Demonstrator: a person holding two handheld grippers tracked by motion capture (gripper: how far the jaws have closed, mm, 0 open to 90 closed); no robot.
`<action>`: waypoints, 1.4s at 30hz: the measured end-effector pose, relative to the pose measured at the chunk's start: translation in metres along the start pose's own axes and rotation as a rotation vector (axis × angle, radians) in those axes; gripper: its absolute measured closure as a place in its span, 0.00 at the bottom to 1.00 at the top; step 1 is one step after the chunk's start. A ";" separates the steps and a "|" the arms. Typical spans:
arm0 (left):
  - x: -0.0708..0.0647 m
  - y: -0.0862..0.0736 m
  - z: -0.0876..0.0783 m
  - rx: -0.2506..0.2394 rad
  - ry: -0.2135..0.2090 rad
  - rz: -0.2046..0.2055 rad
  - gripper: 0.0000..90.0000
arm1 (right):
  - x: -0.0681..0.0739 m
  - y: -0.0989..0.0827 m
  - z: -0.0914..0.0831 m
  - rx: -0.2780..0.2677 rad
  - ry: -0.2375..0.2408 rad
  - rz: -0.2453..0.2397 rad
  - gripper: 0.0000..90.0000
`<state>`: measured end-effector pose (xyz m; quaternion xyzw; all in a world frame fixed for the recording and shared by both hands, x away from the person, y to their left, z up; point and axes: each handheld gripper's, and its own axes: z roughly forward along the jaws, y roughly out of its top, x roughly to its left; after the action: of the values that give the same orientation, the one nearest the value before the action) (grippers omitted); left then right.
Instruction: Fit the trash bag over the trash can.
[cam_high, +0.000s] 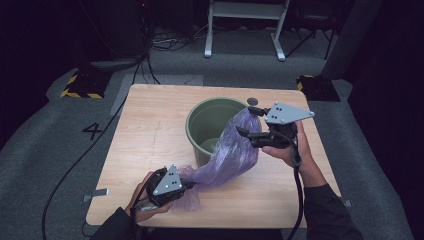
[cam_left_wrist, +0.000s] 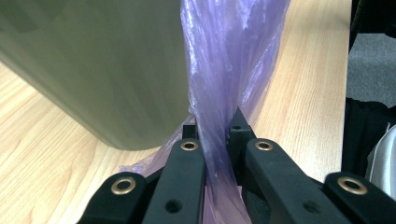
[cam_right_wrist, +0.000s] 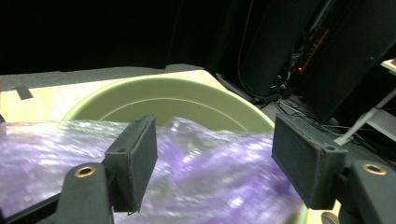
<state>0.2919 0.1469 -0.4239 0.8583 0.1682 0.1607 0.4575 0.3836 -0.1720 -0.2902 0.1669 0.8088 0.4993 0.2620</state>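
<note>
The pale wooden table carries a round green plastic bin. A thin purple plastic bag drapes over its rim – not yet lining it. Left gripper pinches the bag's gathered end; right gripper hangs spread, unclamped – opening and fitting remain.

1. A dim recording lab or studio, with black-draped surroundings.
2. A light wooden table stands on grey carpet, which carries a marked number four.
3. Cables trail across the floor (some bundled near the back).
4. Yellow-and-black striped weights and a white metal stand sit nearby.
</note>
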 end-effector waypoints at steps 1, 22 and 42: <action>0.000 -0.001 0.000 -0.002 -0.002 -0.001 0.98 | -0.001 -0.001 -0.002 0.000 -0.006 0.003 0.34; -0.001 0.002 0.003 -0.026 -0.017 -0.001 0.96 | -0.014 -0.041 0.011 0.150 0.053 0.028 0.85; -0.001 0.007 -0.004 -0.072 0.006 -0.008 0.97 | -0.021 -0.031 -0.010 0.002 0.002 0.110 0.54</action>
<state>0.2904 0.1458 -0.4154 0.8401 0.1669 0.1675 0.4881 0.3943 -0.2035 -0.3087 0.2109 0.7991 0.5123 0.2334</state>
